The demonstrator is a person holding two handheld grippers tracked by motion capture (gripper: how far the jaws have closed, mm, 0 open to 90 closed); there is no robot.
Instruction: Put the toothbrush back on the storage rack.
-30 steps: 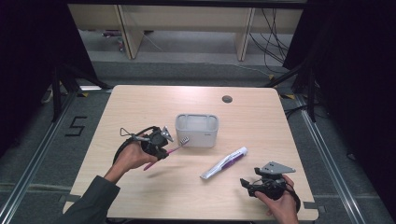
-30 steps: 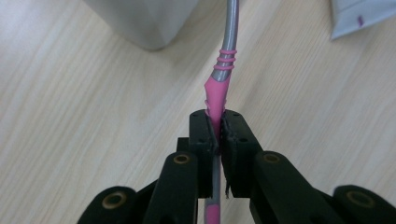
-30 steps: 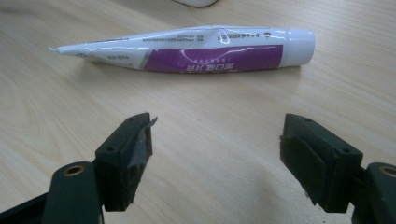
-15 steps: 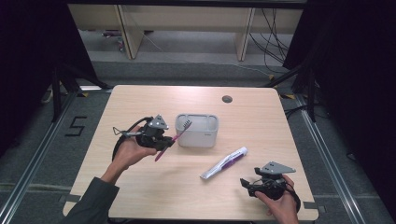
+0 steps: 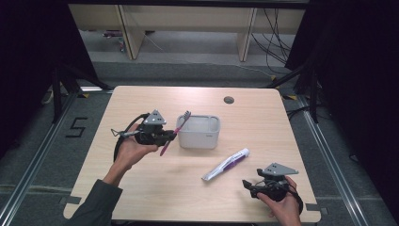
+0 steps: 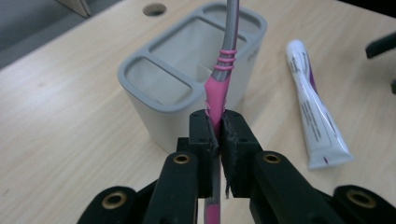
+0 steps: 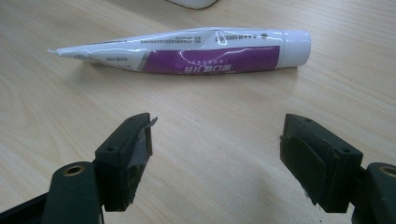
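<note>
We hold the toothbrush (image 6: pixel 219 88) clamped by its pink handle in the left gripper (image 5: pixel 162 136), jaws closed tight on it, bristle end tilted up over the near-left rim of the holder (image 5: pixel 198 132). The grip sits low on the handle, so the long free end could swing or twist in the pads if it knocks the rim, and a push there could slide or tip the light holder. Its compartments look empty as far as we can see, one narrow slot beside a wider one. The right gripper (image 7: pixel 215 158) rests near the table edge with jaws wide apart, empty, and the toothpaste (image 7: pixel 187 51) lies just ahead of it.
</note>
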